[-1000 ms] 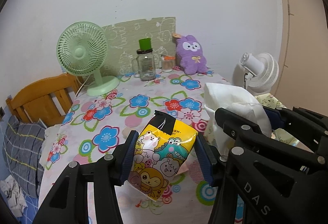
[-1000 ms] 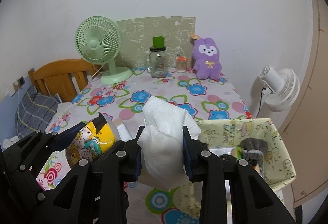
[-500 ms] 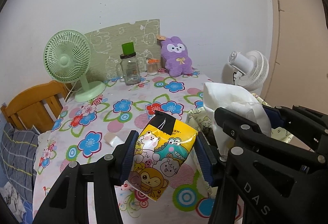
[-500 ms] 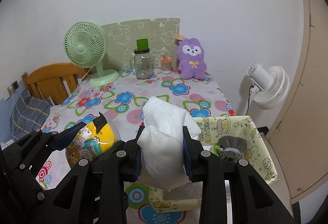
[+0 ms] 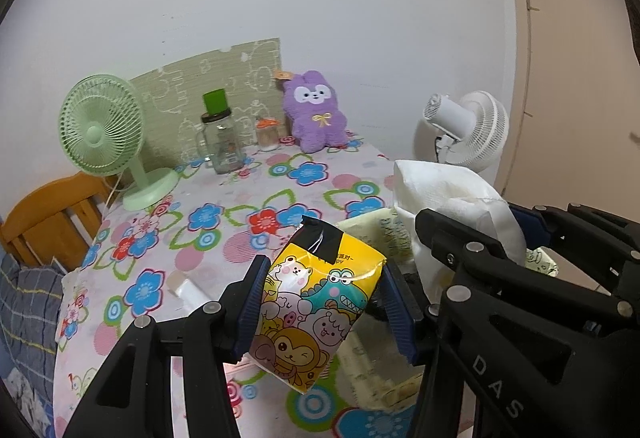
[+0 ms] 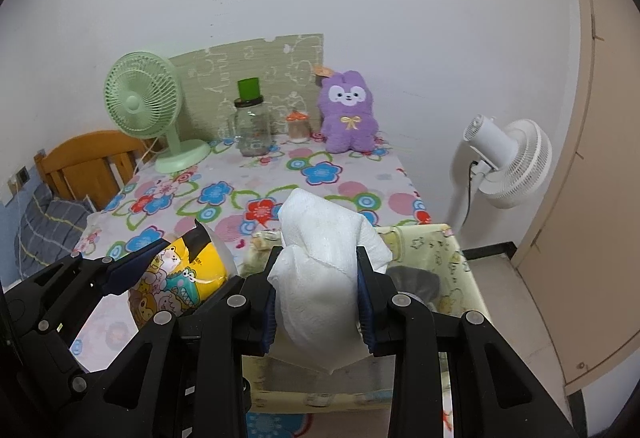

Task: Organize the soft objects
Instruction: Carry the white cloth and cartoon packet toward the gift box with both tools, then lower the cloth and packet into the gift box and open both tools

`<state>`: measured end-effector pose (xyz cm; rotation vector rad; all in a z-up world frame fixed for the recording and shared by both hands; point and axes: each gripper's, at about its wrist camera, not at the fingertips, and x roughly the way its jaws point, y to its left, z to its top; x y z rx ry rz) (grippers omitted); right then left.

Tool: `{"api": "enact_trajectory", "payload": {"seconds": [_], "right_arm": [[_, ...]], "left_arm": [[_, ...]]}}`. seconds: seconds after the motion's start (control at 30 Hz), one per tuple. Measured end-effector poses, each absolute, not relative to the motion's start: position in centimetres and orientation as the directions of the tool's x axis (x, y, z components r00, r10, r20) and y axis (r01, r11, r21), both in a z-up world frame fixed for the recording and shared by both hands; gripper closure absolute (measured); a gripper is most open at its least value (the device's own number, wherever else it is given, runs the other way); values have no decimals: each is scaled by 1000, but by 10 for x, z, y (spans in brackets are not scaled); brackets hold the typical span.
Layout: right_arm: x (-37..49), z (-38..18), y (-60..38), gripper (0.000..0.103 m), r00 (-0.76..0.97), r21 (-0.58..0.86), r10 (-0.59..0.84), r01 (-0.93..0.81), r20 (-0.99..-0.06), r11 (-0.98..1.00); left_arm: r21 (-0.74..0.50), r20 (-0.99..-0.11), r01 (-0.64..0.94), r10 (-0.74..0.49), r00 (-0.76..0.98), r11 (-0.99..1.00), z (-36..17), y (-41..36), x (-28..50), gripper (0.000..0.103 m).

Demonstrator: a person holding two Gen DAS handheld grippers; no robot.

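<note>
Left gripper (image 5: 326, 308): jaws part-open, clamped on a yellow cartoon-print tissue pack (image 5: 314, 308); pads press both sides, pack held in air over the table's near edge.
Right gripper (image 6: 318, 304): jaws narrow, squeezing a white soft paper-towel pack (image 6: 324, 270); held above the bin.
Fabric bin (image 6: 460, 258): pale yellow, printed, sits just beside the table's right edge, below both packs.
Already in bin: 1 grey soft item (image 6: 416, 280), partly seen.
Progress: judged mid-task; 2 packs lifted and carried over to the bin, neither released.
Left to do: drop both packs; purple plush bunny (image 6: 350, 117) at the back of the floral tablecloth (image 6: 224, 193) may also belong in the bin.
Hidden: bin's interior mostly blocked by grippers and packs; the grey item's identity unclear; small white thing (image 5: 188, 290) on the table unidentifiable.
</note>
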<state>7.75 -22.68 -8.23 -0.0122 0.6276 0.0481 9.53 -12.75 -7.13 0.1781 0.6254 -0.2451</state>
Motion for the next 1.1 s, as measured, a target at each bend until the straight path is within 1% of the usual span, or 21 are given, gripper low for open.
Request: {"api": "enact_trajectory", "payload": {"seconds": [0.37,0.67,0.73,0.8,0.87,0.93,1.07,1.1], "right_arm": [[84,-90,-257,68,800,6,-3,9,-600,1000],[94,-104,-276,68,779,20,-29,53,-627,998],[96,-106,-278,68,774,21,-33,60,-632,998],[97,-108,-281,68,771,24,-35,65,-636,998],[98,-110,-283,68,769,29,-33,67,-639,997],[99,-112,-285,68,767,47,-21,66,-642,997],[104,-117,-283,67,760,63,-1,55,-650,997],[105,-118,-282,64,758,65,4,51,-652,997]], "left_arm": [[88,-616,337,-215,758,937,-78,-159,103,46],[56,-646,396,-269,714,917,-90,-177,113,42],[55,-652,403,-273,708,914,-92,-180,115,37],[62,-652,395,-263,712,917,-94,-182,117,18],[93,-637,365,-226,737,926,-95,-182,117,10],[114,-629,361,-214,748,926,-95,-181,118,8],[137,-638,352,-189,746,926,-98,-179,121,6],[136,-642,350,-186,744,927,-99,-177,123,6]]}}
